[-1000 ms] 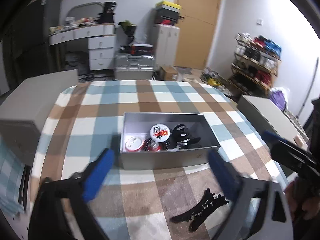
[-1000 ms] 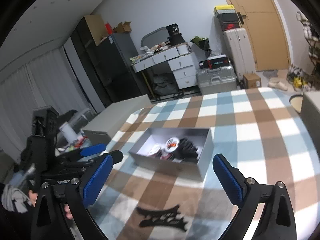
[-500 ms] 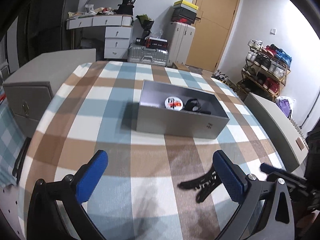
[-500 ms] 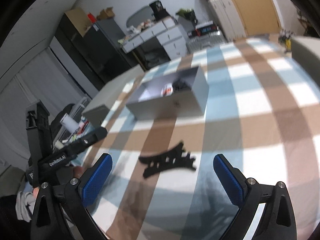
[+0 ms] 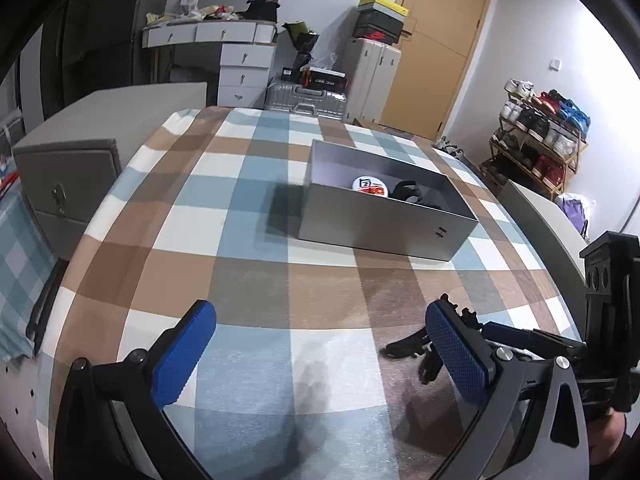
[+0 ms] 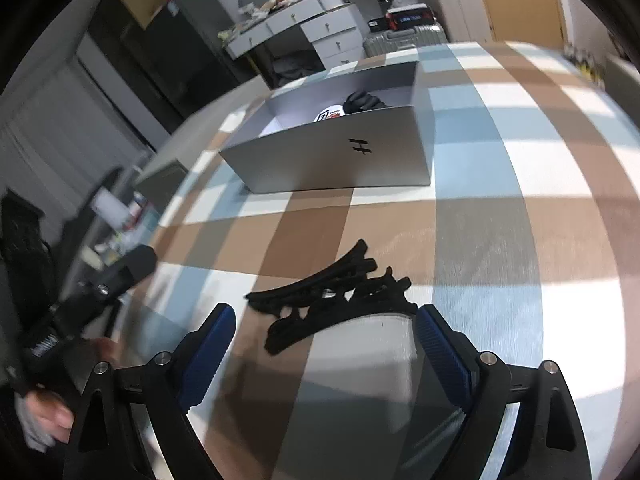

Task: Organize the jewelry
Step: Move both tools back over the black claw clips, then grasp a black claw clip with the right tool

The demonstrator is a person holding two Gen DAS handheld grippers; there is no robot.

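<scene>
A black hair claw clip [image 6: 332,300] lies flat on the checked tablecloth [image 6: 500,200], on the near side of the table, well apart from the open grey box [image 6: 340,156] that stands farther back. The box holds a round white-and-red badge [image 5: 370,189] and a dark bundled item [image 5: 412,194] whose nature cannot be told. The right gripper [image 6: 324,344] is low over the cloth with its jaws spread wide; the clip lies just ahead of and partly between its blue pads [image 6: 208,352], and neither pad is seen touching it. It has hold of nothing. The left gripper [image 5: 320,352] sits to the left of the clip, jaws likewise wide apart and empty, over bare cloth. In the left wrist view the clip [image 5: 412,346] shows partly behind the right-hand pad of that gripper, with the other gripper's body at the far right edge.
</scene>
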